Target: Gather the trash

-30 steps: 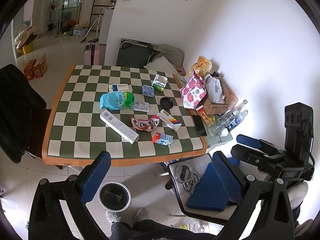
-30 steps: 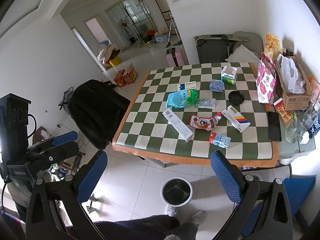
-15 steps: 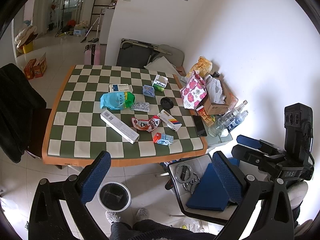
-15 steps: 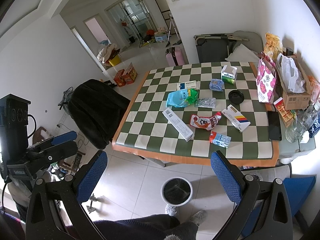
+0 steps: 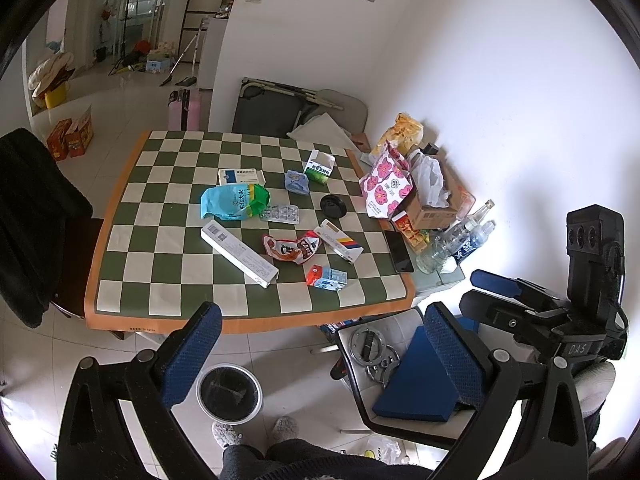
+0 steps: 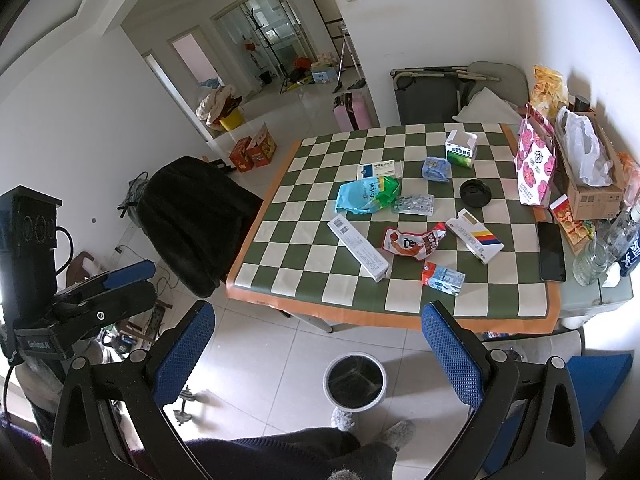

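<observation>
Below, bin (image 6: 355,379) bare inside, litter (image 6: 408,243) tabletop

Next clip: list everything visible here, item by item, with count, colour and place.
table: 1, green-white checked, centre
long box: 1, white, table front
snack wrapper: 1, red, table middle
rice bag: 1, blue-green, table middle
striped box: 1, white, right of the wrapper
small carton: 1, red-blue, table front
lid: 1, black, table right
phone: 1, black, right edge
bin: 1, white rim, floor
left gripper: open, empty
right gripper: open, empty
</observation>
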`<state>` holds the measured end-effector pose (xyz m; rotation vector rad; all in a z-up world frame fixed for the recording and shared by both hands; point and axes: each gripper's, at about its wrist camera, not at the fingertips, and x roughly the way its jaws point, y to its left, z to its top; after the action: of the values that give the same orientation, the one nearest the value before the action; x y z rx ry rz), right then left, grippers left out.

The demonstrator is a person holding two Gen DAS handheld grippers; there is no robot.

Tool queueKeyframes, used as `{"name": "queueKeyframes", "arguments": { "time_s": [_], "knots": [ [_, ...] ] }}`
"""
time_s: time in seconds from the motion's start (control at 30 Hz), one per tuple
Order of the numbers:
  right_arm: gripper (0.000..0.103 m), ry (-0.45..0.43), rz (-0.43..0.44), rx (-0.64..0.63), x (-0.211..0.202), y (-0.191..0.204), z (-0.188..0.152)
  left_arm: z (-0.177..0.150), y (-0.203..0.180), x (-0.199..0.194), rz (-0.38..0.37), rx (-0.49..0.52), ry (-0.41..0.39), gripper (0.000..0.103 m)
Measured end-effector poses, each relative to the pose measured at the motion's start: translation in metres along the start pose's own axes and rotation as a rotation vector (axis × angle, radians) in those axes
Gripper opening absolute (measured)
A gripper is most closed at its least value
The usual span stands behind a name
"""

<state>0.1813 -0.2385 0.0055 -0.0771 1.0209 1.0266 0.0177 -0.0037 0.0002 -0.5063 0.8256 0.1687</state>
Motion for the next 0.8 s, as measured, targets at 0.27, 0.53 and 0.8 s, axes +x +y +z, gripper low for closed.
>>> {"name": "queueKeyframes", "arguments": {
  "time_s": [0.27, 0.53, 0.8],
  "knots": [
    [0.103, 0.002, -0.001, 0.001, 0.0, -0.001, 0.001, 0.002, 0.004, 0.002, 0.001, 0.003, 0.0, 0.103],
    [0.103, 0.001, 0.005, 0.006, 0.001, 0.001, 0.0, 0.0, 0.003, -0.001, 0.002, 0.002, 0.004, 0.103],
    [0.103, -0.036, -0.116, 0.124, 0.019, 0.005, 0.005, 0.017, 0.033, 0.025, 0.325, 0.027, -0.024, 0.103]
  ]
}}
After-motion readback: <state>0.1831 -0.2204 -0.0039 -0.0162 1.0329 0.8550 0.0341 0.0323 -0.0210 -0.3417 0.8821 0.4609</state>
